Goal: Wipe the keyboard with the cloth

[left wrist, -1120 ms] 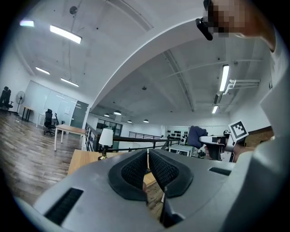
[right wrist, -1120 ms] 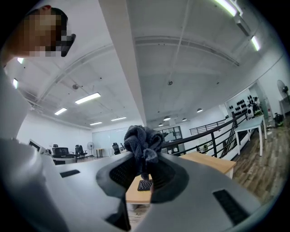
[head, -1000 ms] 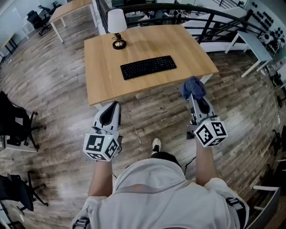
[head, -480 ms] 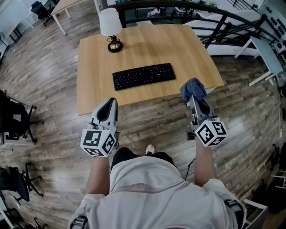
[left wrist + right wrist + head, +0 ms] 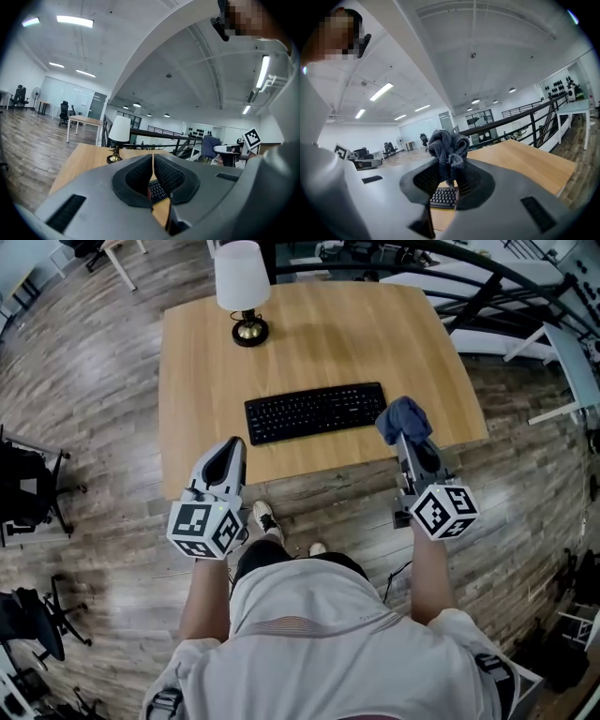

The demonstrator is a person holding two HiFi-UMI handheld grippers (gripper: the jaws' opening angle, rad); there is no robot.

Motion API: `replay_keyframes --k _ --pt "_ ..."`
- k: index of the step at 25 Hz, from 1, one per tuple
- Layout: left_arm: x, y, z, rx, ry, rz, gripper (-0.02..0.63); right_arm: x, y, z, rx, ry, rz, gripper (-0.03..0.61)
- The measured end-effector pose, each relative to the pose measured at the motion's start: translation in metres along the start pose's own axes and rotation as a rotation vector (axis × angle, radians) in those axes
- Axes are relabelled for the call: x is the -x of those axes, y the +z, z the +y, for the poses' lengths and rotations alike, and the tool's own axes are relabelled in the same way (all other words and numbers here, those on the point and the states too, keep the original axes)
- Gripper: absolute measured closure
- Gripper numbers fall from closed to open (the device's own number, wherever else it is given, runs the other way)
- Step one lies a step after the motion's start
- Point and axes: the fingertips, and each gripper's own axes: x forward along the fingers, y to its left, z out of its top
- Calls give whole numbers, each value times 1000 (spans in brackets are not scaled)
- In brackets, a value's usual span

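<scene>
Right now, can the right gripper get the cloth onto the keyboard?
Probably yes. The right gripper, its jaws shut on the cloth, hangs just off the right end of the keyboard, with nothing between them. The lamp stands well off, near the table's far edge.

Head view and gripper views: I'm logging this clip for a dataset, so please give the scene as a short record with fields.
surface: wooden table
keyboard: black, lies mid-table, toward the near edge
lamp: white shade, brass base, far left of the table
cloth: dark blue, bunched, at the keyboard's right end
left gripper: jaws together, nothing between them, at the table's near edge
right gripper: shut on the cloth
cloth touching keyboard: cannot tell
</scene>
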Motion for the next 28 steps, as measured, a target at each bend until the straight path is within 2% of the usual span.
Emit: replay_keyframes --k 5,11,15,17,19,23,28 --pt "-35 -14 65 49 -18 91 591 -72 0 20 14 -5 52 459" --pt "-63 -67 108 168 -51 239 591 -127 -25 39 17 4 159 459" --pt "-81 -121 116 309 -87 370 591 -154 -43 44 1 12 216 459" --pt "-87 -153 112 392 -98 443 591 -166 -51 44 -6 36 253 459" --pt "-95 -183 110 441 -98 511 591 -181 -61 45 -11 74 288 459" --pt "-104 -230 108 480 -72 617 591 -211 -90 54 -21 158 381 459" --pt "-111 -252 108 492 -29 663 591 -234 -131 72 -35 258 508 459"
